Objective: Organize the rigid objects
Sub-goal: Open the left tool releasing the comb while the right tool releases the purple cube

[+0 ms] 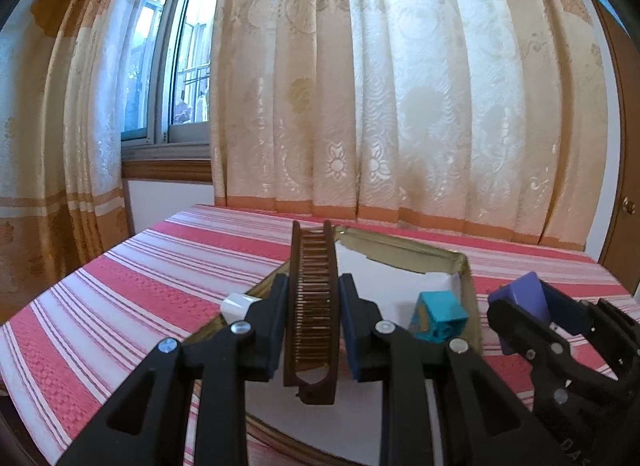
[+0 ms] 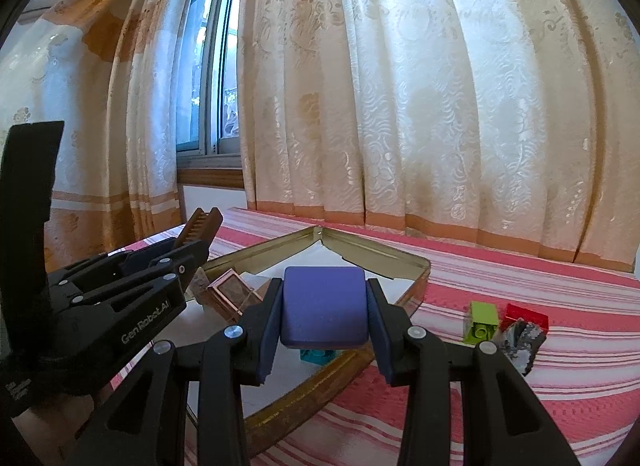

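Observation:
My left gripper (image 1: 313, 286) is shut on a brown comb (image 1: 312, 306), held lengthwise above the gold metal tray (image 1: 466, 278); it also shows in the right wrist view (image 2: 198, 242). My right gripper (image 2: 324, 286) is shut on a purple block (image 2: 323, 308) above the tray's (image 2: 416, 278) near edge; the block also shows in the left wrist view (image 1: 524, 294). A teal brick (image 1: 438, 316) lies in the tray on white paper. A small brown framed box (image 2: 230, 294) also lies in the tray.
A green brick (image 2: 482, 322), a red brick (image 2: 526, 316) and a grey speckled stone (image 2: 520, 346) lie on the pink striped cloth right of the tray. A white piece (image 1: 238, 304) sits at the tray's left edge. Curtains and a window stand behind.

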